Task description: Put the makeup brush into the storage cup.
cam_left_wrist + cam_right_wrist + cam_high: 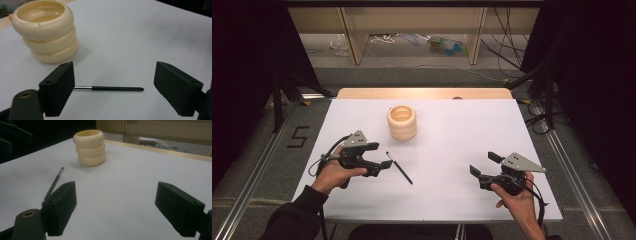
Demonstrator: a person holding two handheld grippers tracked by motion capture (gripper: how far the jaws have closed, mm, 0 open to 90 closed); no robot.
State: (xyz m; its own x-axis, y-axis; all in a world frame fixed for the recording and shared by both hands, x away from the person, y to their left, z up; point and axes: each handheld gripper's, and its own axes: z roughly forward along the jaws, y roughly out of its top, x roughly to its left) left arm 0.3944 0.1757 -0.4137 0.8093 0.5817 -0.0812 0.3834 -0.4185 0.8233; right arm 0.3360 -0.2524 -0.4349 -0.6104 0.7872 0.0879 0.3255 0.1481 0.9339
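A cream holder shaped like three stacked rings (pixel 402 122) stands upright on the white table (pixel 452 135), toward the back centre; its hollow top shows in the left gripper view (pixel 45 30) and it appears farther off in the right gripper view (pixel 90 147). A thin black pen with a silver end (pixel 399 168) lies flat on the table. My left gripper (pixel 379 157) is open just left of the pen (pixel 112 88), which lies between and beyond the jaws. My right gripper (pixel 482 164) is open at the front right, with the pen (pixel 53 183) off to its left.
A bare wooden strip (pixel 422 93) runs along the table's far edge. Beyond it stand wooden shelf legs (pixel 354 37) and loose cables (pixel 507 47) on the floor. Dark curtains (pixel 597 60) flank both sides. A metal rail (pixel 572 175) runs beside the table's right edge.
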